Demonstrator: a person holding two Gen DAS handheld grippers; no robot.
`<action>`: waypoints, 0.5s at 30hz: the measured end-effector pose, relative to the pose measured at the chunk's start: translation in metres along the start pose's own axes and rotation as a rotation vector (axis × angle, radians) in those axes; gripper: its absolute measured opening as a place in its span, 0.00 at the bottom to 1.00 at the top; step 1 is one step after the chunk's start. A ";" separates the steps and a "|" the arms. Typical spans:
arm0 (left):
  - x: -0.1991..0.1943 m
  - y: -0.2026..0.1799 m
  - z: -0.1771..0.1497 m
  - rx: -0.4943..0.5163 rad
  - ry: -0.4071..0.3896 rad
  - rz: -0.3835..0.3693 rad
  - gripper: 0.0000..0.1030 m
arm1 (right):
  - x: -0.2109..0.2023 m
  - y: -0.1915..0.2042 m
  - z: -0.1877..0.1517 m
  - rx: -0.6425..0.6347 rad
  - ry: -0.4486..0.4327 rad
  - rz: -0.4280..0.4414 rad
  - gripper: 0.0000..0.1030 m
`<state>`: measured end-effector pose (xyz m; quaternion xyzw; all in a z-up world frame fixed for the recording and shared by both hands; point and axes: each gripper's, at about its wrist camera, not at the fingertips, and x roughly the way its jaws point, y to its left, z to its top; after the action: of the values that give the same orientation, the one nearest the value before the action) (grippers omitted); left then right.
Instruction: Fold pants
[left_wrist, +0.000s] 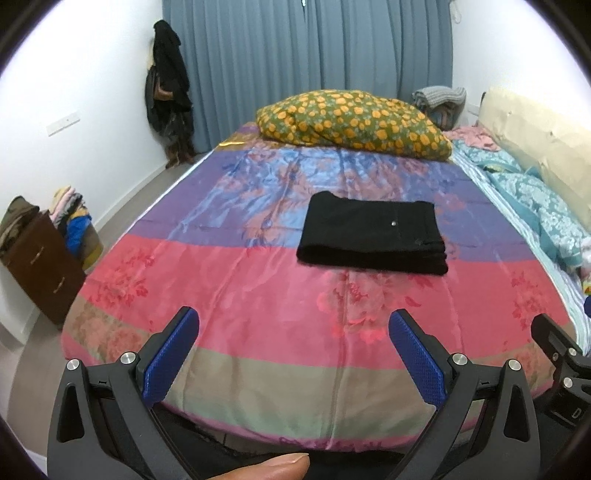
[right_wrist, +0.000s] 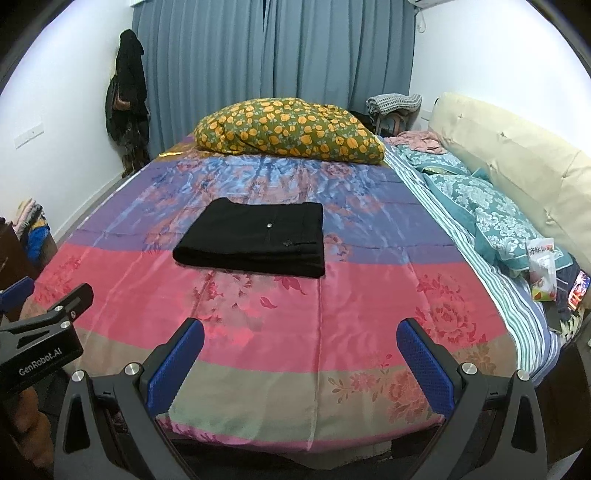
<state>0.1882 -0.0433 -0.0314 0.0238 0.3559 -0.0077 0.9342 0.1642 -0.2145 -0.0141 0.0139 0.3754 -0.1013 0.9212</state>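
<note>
Broadly, a wide bed (left_wrist: 258, 332) under a glossy satin quilt banded in purple, blue, pink and sage green with floral prints fills both views, and grey-blue pleated curtains (left_wrist: 306, 66) hang behind its far end. Along the right side runs a cream padded headboard (right_wrist: 509, 155), with teal damask-patterned pillows (right_wrist: 491, 214) lying just beside it on a striped sheet. At the far end of the bed rests a plump olive-green pillow printed with orange flowers (left_wrist: 351, 122). Dark garments (left_wrist: 168, 85) hang in the far left corner of the room, and a brown wooden cabinet (left_wrist: 40, 266) stands on the floor at the near left. The black pants (left_wrist: 373, 236), folded into a flat neat rectangle with a small silver stud showing on top, lie on the quilt around the middle of the bed, straddling the line where purple meets pink, well apart from both tools. The left gripper (left_wrist: 293, 354) hangs over the near edge of the bed with its blue textured pads (left_wrist: 417, 362) spread wide and nothing between them. The right gripper (right_wrist: 299, 363) sits just beside it to the right, its blue pads likewise set wide apart and empty. A thumb tip (left_wrist: 273, 467) shows at the bottom edge of the left wrist view.
</note>
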 end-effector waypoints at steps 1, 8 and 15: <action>-0.001 -0.001 0.001 0.000 0.000 -0.001 1.00 | -0.003 0.000 0.001 0.001 -0.004 0.004 1.00; 0.000 -0.001 0.001 -0.007 0.037 -0.012 1.00 | -0.010 0.004 0.001 -0.005 -0.025 0.012 1.00; 0.000 0.000 -0.002 0.004 0.046 0.012 1.00 | -0.007 0.000 0.000 0.027 -0.014 0.046 1.00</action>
<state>0.1869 -0.0430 -0.0334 0.0282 0.3773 -0.0021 0.9257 0.1595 -0.2131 -0.0098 0.0342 0.3671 -0.0850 0.9257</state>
